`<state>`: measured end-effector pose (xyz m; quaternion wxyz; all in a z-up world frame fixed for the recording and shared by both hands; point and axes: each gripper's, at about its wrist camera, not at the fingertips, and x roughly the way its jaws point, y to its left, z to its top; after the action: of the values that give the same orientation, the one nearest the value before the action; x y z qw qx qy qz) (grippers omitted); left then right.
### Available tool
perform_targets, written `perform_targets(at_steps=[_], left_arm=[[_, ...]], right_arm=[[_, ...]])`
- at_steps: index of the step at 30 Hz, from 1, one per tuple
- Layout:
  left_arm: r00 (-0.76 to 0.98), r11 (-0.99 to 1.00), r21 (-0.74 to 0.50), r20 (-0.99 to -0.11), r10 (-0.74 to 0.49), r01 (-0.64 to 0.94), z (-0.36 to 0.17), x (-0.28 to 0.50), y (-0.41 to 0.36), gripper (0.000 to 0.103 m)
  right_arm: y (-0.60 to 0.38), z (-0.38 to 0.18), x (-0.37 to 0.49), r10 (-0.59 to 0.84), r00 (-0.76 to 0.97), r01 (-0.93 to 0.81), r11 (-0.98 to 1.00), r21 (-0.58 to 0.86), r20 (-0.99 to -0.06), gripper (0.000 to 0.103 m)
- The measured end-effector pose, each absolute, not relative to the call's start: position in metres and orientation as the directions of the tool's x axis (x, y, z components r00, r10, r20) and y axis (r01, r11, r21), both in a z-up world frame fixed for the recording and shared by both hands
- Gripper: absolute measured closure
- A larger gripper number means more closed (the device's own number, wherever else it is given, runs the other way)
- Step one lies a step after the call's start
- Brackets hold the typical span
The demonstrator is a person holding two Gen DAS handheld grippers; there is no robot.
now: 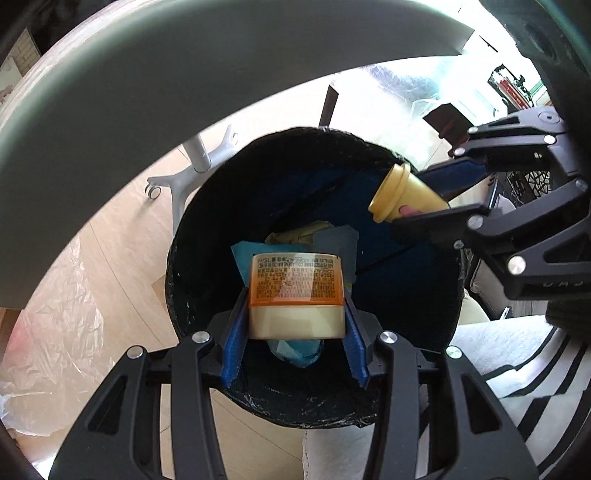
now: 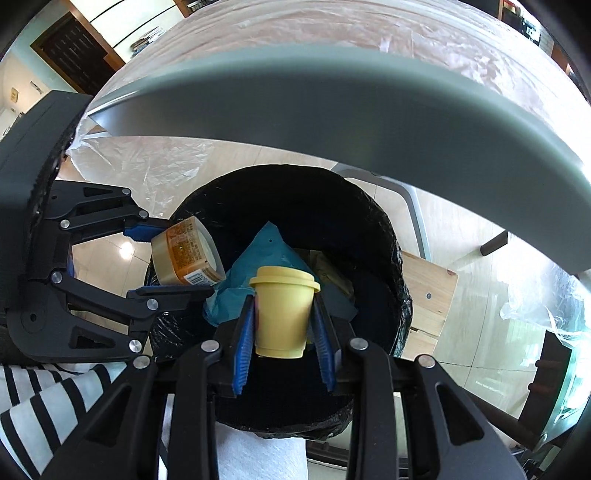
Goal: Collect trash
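Observation:
My left gripper (image 1: 295,314) is shut on an orange-labelled jar with a cream lid (image 1: 294,291), held over the open black-lined trash bin (image 1: 192,258). My right gripper (image 2: 283,321) is shut on a small yellow cup with a lid (image 2: 282,314), also over the bin (image 2: 391,258). Each gripper shows in the other's view: the right one with the cup (image 1: 406,194) at the bin's far right rim, the left one with the jar (image 2: 186,254) at the bin's left rim. Blue and yellow scraps (image 1: 295,236) lie at the bin's bottom.
A grey table edge (image 1: 184,74) hangs above the bin, covered in clear plastic sheet (image 2: 332,33). A wheeled table leg (image 1: 177,177) stands behind the bin. Plastic sheet (image 1: 55,295) lies on the wooden floor at left. A wooden box (image 2: 428,295) sits right of the bin.

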<state>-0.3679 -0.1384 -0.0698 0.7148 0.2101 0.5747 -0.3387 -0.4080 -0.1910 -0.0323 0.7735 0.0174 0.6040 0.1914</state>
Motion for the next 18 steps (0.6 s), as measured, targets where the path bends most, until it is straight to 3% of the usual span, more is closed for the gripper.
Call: perform_targets(at_steps=[2,5,7,8,10,12,18], left_arm=[[0.111,0.692,-0.093,-0.963,-0.245,0.716,-0.071,-0.365,-0.137,0.054],[0.095,0.693,-0.125,-0.958,-0.270,0.710,-0.071,-0.364,-0.135,0.037],[0.099,0.692,-0.131,-0.955,-0.281,0.710,-0.070,-0.363,-0.135,0.023],[0.099,0.691,-0.133,-0.953,-0.285,0.711,-0.069,-0.363,-0.135,0.023],[0.105,0.690,-0.120,-0.956,-0.275,0.714,-0.069,-0.363,-0.135,0.021],[0.115,0.689,-0.107,-0.956,-0.269,0.717,-0.069,-0.364,-0.135,0.018],[0.097,0.680,-0.119,-0.958,-0.271,0.723,-0.069,-0.368,-0.133,0.016]], right_arm=[[-0.190,-0.033,-0.408,0.314,0.196,-0.276,0.927,0.254,-0.929,0.073],[-0.189,-0.034,-0.409,0.299,0.204,-0.273,0.932,0.239,-0.932,0.071],[-0.191,-0.035,-0.408,0.300,0.205,-0.255,0.935,0.245,-0.932,0.052],[-0.194,-0.034,-0.407,0.309,0.209,-0.238,0.936,0.259,-0.928,0.037],[-0.200,-0.032,-0.406,0.339,0.215,-0.211,0.932,0.295,-0.916,0.033],[-0.204,-0.031,-0.406,0.351,0.218,-0.194,0.930,0.312,-0.911,0.023],[-0.208,-0.028,-0.408,0.374,0.210,-0.185,0.922,0.339,-0.903,0.011]])
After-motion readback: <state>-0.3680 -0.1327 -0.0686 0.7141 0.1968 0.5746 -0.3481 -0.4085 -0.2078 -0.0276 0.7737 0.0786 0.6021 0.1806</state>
